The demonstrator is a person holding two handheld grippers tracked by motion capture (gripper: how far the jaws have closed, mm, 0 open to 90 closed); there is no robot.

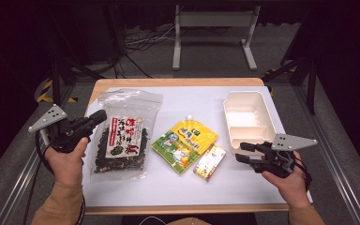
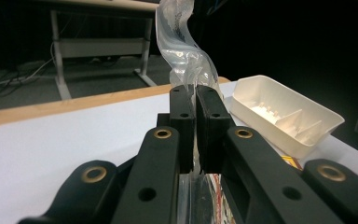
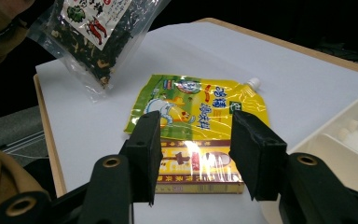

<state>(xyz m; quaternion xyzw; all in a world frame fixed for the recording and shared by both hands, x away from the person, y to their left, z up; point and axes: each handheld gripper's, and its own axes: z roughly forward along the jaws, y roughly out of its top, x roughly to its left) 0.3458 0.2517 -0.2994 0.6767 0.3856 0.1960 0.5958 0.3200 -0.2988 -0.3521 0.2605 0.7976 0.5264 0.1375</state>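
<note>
The left gripper's fingers are pressed together on the clear plastic edge of the bag of dried food, pinching it at the left of the tabletop; the bag's film rises beyond the tips. The right gripper's fingers stand spread with nothing between them, just short of the small yellow box. Left of that box lies the yellow spouted pouch; a white divided tray sits far right.

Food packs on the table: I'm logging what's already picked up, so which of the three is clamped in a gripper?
The clear bag of dark dried food, pinched at its edge by the left gripper. The yellow spouted pouch and small box lie free.
</note>
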